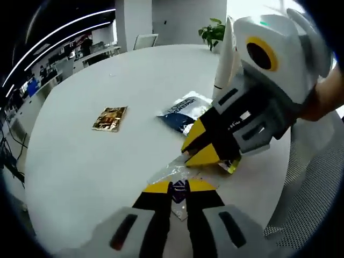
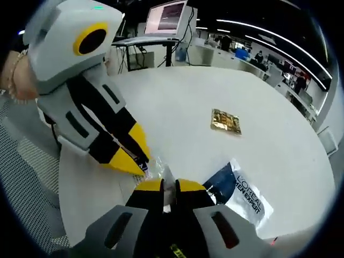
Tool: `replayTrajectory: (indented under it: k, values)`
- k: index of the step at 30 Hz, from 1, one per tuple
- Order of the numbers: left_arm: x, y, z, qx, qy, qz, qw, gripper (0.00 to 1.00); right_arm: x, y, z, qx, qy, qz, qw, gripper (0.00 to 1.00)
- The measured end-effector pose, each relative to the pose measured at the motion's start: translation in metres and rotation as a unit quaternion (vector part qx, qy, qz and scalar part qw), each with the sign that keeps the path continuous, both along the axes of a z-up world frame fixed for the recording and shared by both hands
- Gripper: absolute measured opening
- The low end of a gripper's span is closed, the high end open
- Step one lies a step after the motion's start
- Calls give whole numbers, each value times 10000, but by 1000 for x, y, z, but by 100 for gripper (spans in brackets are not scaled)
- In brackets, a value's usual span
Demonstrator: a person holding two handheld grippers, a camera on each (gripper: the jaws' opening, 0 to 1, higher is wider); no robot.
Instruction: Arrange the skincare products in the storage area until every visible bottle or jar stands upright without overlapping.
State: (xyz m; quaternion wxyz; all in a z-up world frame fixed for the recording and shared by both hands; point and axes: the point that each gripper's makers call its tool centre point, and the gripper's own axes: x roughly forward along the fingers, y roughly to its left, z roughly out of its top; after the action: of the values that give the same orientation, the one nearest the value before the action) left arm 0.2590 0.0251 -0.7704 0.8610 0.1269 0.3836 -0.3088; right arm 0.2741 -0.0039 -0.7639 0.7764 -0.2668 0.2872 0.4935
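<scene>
**Both grippers pinching one clear sachet at the desk's near edge**

The left gripper [image 1: 179, 189] has its jaws clamped on a clear sachet [image 1: 173, 173] with a small dark patch caught between the tips. The right gripper [image 2: 169, 189] has its jaws closed on the other end of that sachet [image 2: 159, 167], though what exactly lies between its tips is hard to make out. Just beyond the right jaws lies a blue-and-white sachet [image 2: 239, 192] flat on the white desk [image 2: 177, 102]; well ahead of both pairs of jaws lies a gold packet [image 1: 110, 118].

The step in hand looks like lifting or straightening the clear sachet between two grips. Next, one gripper likely has to let go so the other can place it clear of the blue-and-white sachet, without overlap.
</scene>
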Motion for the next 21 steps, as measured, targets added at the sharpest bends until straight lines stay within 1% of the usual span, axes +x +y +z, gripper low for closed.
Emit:
replayTrajectory:
  k: [3,6,8,10,12,14,15,16,17,19,21]
  values:
    - [0,-1,1,44,-4,48,10000,10,1,-3,11,45,-200,23,9998,15]
    - [0,0,1,29,-9,207,9998,10,1,-5,15,67,-239,17,9997,17]
    - [0,0,1,11,-27,296,9996,10,-3,-3,17,89,-260,136,9995,17]
    - [-1,0,1,-6,-25,425,9991,10,-7,-3,16,22,-317,294,9991,18]
    - [0,0,1,-5,-21,504,9987,10,-13,-3,18,31,-289,346,9990,19]
    - [-1,-1,2,-10,-4,599,9982,10,-17,-1,17,2,-265,510,9983,19]
    - [0,-1,1,0,-12,616,9981,10,-20,-1,15,-96,-261,650,9975,19]
    - [0,-1,2,13,-20,628,9980,11,-21,-1,14,-155,-307,693,9970,19]
    - [0,0,1,7,-9,678,9977,11,-25,1,14,-114,-276,789,9964,20]
    - [0,0,1,9,-13,683,9977,11,-32,5,11,-29,-31,836,9965,23]
    - [-1,-1,2,-4,-4,701,9975,11,-31,7,5,-106,-61,864,9962,24]
